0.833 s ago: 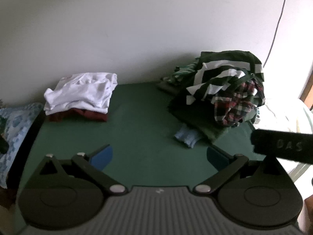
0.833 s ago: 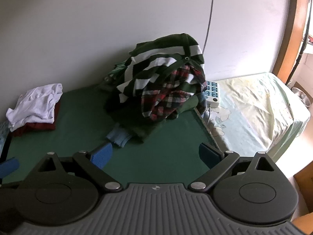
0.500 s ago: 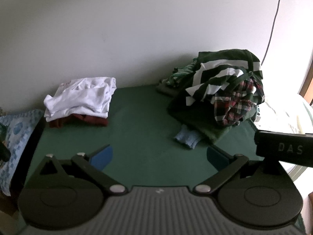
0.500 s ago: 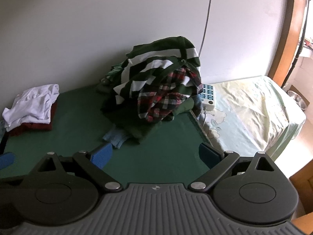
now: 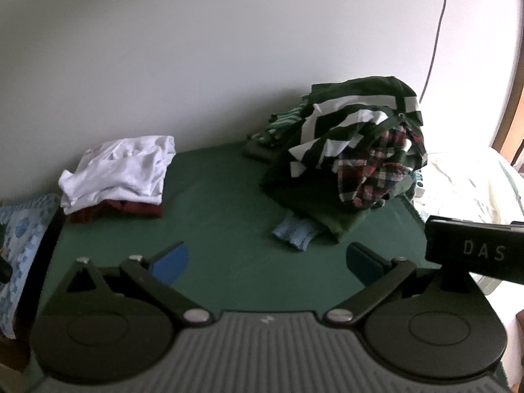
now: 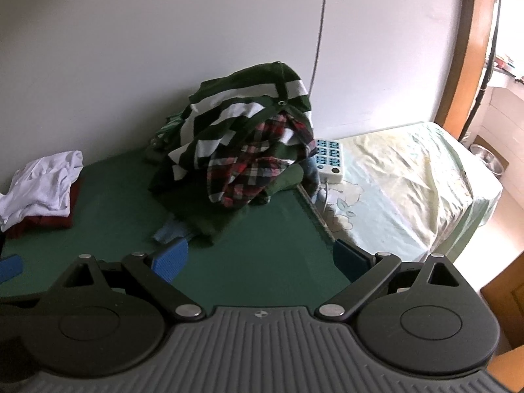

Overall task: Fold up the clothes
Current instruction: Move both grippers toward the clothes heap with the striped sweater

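Overhead, both the left hand-held gripper (image 5: pixel 267 258) and right hand-held gripper (image 6: pixel 260 255) gaped wide, holding nothing; 2 clothes piles sat on the green surface (image 5: pixel 213 203): folded stack (image 5: pixel 118 173) at its back-left corner, unfolded heap (image 5: pixel 353 150) back-right.

Two clothes piles (image 5: pixel 347 163) (image 5: pixel 118 173), one bed (image 6: pixel 409 177)

The only writing that can be read is the pale capitals "DAS" on a black block (image 5: pixel 475 250) at the right edge of the left wrist view, above the gripper body. A small pale emblem (image 5: pixel 264 320) sits on the ribbed grey housing in that view, and a round one (image 6: pixel 259 314) in the right wrist view; neither can be read as letters. The clothes show no legible print.
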The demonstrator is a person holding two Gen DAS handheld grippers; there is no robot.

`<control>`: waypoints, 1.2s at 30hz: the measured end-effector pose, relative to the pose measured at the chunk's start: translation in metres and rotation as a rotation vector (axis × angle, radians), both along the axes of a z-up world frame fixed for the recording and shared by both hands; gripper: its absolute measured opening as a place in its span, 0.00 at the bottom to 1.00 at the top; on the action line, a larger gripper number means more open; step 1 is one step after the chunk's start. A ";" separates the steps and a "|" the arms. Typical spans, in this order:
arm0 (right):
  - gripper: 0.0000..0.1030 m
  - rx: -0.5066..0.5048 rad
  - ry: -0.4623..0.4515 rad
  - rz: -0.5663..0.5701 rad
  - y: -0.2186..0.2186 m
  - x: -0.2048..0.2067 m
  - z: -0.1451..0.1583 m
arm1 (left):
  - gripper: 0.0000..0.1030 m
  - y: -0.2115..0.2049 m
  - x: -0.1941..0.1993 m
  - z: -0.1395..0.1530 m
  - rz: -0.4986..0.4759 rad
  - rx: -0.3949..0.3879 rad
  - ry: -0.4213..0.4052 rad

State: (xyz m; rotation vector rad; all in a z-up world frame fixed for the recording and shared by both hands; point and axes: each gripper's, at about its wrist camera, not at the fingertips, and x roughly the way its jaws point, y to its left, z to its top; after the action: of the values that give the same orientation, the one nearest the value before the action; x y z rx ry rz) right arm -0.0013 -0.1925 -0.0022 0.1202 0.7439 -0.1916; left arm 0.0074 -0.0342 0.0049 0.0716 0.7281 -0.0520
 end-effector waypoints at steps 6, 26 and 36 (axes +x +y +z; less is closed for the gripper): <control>0.94 0.010 -0.009 -0.023 -0.011 -0.004 0.001 | 1.00 -0.011 0.000 0.002 -0.024 0.005 -0.013; 0.85 0.027 -0.032 -0.022 -0.029 -0.014 0.003 | 1.00 -0.014 0.001 0.007 -0.023 0.007 -0.009; 0.76 0.011 -0.039 -0.002 -0.026 -0.019 0.001 | 1.00 -0.009 0.000 0.008 0.002 0.001 -0.012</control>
State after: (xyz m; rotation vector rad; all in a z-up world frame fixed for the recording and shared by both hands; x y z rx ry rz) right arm -0.0199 -0.2189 -0.0009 0.1346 0.7060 -0.1863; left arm 0.0072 -0.0428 0.0132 0.0722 0.7161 -0.0497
